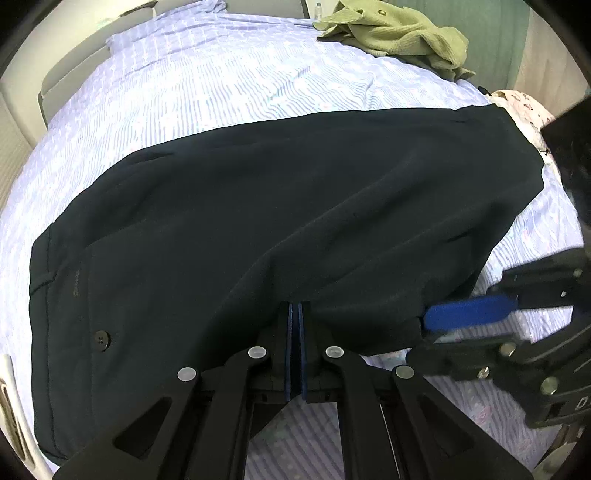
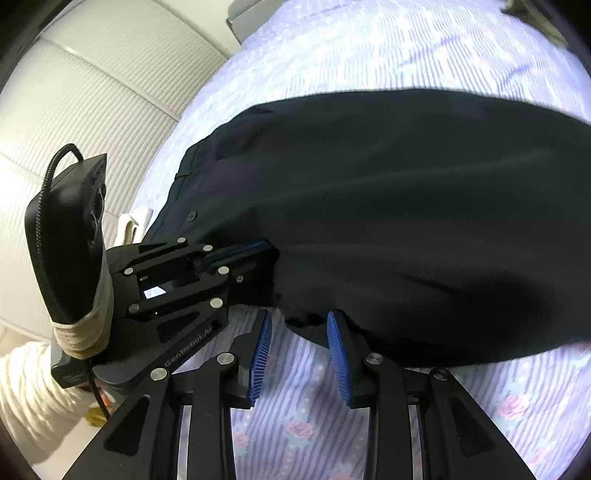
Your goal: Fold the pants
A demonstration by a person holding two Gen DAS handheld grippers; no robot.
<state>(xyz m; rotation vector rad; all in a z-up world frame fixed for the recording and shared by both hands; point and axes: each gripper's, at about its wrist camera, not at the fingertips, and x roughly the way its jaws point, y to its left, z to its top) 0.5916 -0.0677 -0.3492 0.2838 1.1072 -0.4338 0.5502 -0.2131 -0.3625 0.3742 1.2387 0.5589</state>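
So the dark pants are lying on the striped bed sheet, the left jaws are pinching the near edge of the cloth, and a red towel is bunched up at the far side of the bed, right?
Nearly. The bunched-up towel is pale green, not red, as the left wrist view shows. The rest holds: the dark pants lie on the striped bed sheet, and the left gripper has its jaws shut on their near edge.

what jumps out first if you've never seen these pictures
A big pair of dark pants lies spread across a bed with a lilac striped sheet. At its near edge the left gripper is shut on the cloth, while the right gripper sits open beside it, pads apart. A crumpled green garment lies at the far side.
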